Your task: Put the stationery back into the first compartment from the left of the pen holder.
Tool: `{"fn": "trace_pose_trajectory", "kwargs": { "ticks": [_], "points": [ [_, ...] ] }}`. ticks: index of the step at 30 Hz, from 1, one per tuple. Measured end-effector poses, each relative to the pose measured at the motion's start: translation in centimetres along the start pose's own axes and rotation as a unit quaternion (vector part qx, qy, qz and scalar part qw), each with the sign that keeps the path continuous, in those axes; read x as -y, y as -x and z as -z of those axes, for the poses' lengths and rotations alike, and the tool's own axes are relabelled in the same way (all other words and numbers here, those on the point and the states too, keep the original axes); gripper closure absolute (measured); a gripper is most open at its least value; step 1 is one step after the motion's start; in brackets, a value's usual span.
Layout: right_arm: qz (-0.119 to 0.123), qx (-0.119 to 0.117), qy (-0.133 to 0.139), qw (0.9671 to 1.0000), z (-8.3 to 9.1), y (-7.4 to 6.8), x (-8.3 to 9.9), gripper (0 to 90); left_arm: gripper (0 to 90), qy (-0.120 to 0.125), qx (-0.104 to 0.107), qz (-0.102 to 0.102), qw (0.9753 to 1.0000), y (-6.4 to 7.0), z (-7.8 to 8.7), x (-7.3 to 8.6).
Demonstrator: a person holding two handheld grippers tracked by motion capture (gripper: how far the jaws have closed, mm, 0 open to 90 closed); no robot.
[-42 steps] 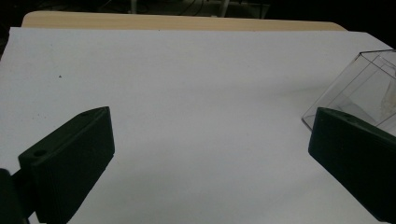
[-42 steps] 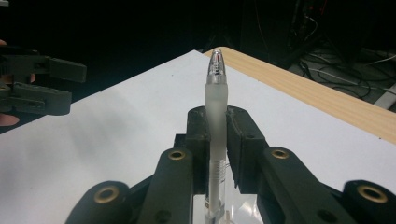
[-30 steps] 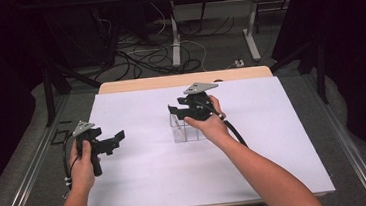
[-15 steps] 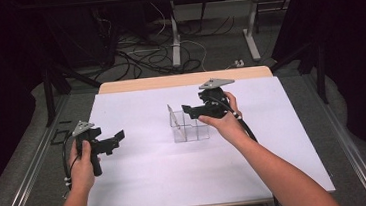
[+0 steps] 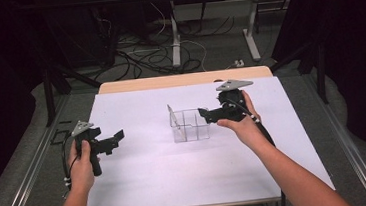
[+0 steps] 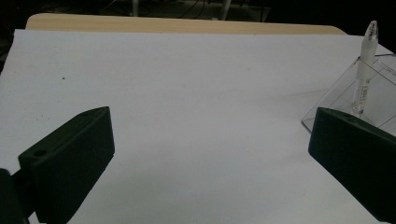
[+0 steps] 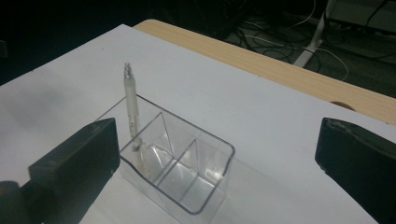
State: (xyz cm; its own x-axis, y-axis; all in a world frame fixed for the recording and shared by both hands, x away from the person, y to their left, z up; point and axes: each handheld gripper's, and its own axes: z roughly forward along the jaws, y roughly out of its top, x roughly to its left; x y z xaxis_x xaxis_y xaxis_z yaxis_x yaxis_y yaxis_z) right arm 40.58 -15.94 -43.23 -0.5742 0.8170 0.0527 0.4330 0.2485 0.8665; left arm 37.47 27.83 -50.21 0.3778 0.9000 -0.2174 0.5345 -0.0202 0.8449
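A clear plastic box (image 5: 189,126) with three compartments stands mid-table on the white sheet. A translucent pen (image 5: 172,116) leans upright in its left end compartment. In the right gripper view the box (image 7: 187,172) lies just ahead and the pen (image 7: 132,112) stands near the left jaw. My right gripper (image 5: 206,115) hovers open just right of the box, holding nothing (image 7: 219,135). My left gripper (image 5: 114,140) is open and empty near the table's left edge. In the left gripper view (image 6: 210,140) the pen (image 6: 366,70) and box (image 6: 378,93) show at the far right.
The white sheet (image 5: 177,174) covers most of the wooden table (image 5: 184,79). Beyond the far edge, cables and table legs (image 5: 174,38) stand on a dark floor. Each gripper trails a black cable off the table's side.
My right gripper has drawn back to the right from above the box, leaving the pen leaning in it. The left gripper has stayed put.
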Motion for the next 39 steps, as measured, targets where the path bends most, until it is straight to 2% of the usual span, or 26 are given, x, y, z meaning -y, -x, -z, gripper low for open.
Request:
{"fn": "trace_pose_trajectory", "kwargs": {
  "ticks": [15,19,22,30,38,39],
  "points": [
    [-0.033,0.047,0.01,0.9983,3.9,3.7,2.3,0.0,0.2,0.0,-0.002,0.002,1.0,0.0,0.1,0.0],
    [-0.057,0.067,0.011,0.9961,4.5,5.0,3.5,0.0,0.2,-0.001,-0.001,0.002,1.0,-0.1,0.1,0.0],
    [-0.079,0.079,0.002,0.9937,4.8,6.0,4.5,0.0,0.2,0.0,-0.002,0.003,1.0,-0.1,0.1,0.0],
    [-0.1,0.114,-0.003,0.9885,5.1,8.6,7.2,0.0,0.2,-0.001,-0.003,0.005,1.0,-0.1,0.1,0.0],
    [-0.117,0.131,-0.008,0.9844,5.1,10.1,9.2,0.0,0.2,0.0,-0.003,0.005,1.0,-0.1,0.0,0.1],
    [-0.125,0.134,-0.009,0.9831,5.2,10.1,9.4,0.0,0.2,0.0,-0.003,0.005,1.0,-0.1,0.0,0.1]
  ]
}}
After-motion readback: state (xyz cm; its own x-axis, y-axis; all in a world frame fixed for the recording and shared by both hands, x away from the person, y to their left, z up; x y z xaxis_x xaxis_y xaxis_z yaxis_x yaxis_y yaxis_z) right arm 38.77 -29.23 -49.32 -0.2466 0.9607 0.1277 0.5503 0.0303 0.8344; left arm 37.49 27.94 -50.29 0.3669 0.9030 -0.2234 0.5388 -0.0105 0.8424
